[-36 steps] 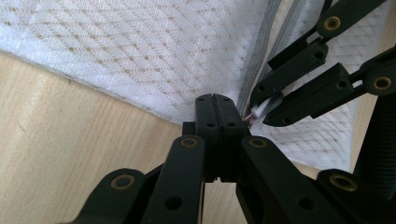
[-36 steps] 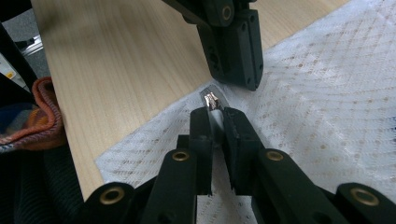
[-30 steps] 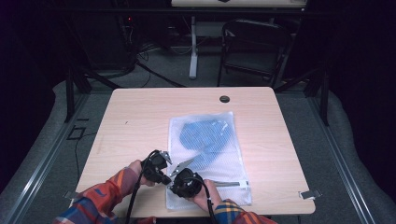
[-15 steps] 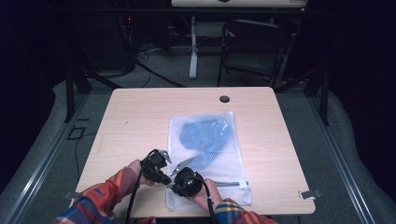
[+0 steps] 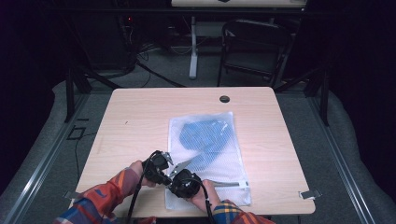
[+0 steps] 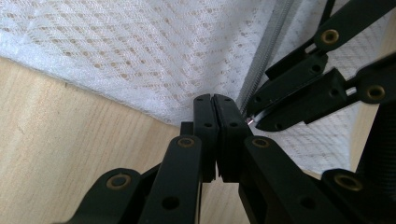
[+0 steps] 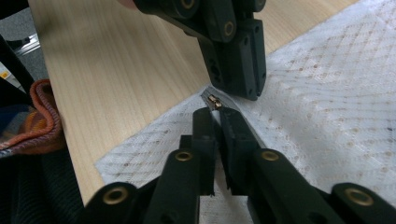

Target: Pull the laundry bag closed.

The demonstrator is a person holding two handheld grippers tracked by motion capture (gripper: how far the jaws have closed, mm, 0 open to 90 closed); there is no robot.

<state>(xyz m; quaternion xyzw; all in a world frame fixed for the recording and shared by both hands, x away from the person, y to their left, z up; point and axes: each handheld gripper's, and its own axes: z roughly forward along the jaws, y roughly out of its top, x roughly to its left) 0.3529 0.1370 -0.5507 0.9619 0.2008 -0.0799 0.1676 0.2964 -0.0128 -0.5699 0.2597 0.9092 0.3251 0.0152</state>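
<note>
**Two grippers meet at the zip of a mesh laundry bag**

A white mesh bag (image 5: pixel 208 158) lies flat on the right half of the pale wooden bench (image 5: pixel 135 116), a blue garment (image 5: pixel 203 137) showing through its netting. At the bag's near left corner, a person in plaid sleeves brings both tools together over the zip (image 6: pixel 261 56).

The left hand-held gripper (image 6: pixel 215 100) has its jaws pressed together on the bag's edge beside the end of the zip, pinning the fabric; the high view shows it (image 5: pixel 164 164) angled in from the left. The right hand-held gripper (image 7: pixel 217 112) comes in from the near side, its jaws drawn narrow at the small metal zip pull (image 7: pixel 214 101). Whether the pull is truly pinched between the tips cannot be told.

The bag looks light, soft and floppy, likely to bunch and slide across the smooth wood if tugged anywhere but at its seam. The stiffer zip tape and the tiny pull are the sensible places to hold, one tool anchoring the corner while the other draws the slider.

Both forearms rest low at the bench's near edge, wrists turned inward so the tools almost touch.
</note>
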